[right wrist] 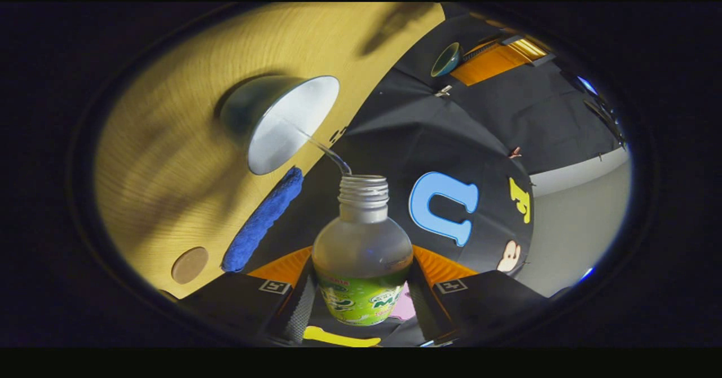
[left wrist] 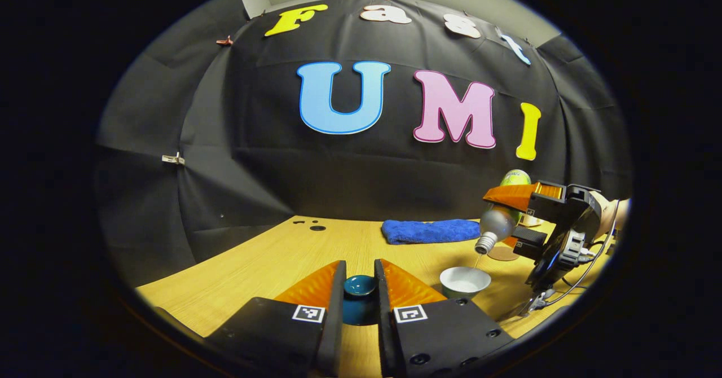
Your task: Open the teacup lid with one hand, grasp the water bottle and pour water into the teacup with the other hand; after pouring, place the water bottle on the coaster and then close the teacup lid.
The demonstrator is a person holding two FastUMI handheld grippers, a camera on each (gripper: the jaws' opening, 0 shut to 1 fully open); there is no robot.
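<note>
Meanwhile, right claw (right wrist: 361, 293) tight around tilted water bottle (right wrist: 362, 254) above teacup (right wrist: 282, 124), left claw (left wrist: 360, 299) gripping lid (left wrist: 360, 285).

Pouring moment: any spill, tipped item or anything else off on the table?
Nothing stands out. The water bottle is tilted in the right gripper, its stream landing inside the open teacup. The left gripper holds the lid. No water visible on the table.

Teacup (left wrist: 465, 281): white inside, open, upright on table, w/ water in it. Lid (left wrist: 360, 285): dark teal, lifted off, left of cup. Water bottle (right wrist: 362, 248): uncapped, green label, tipped, thin stream entering cup. Coaster (right wrist: 189, 264): round, brown, bare, just beyond cup.
</note>
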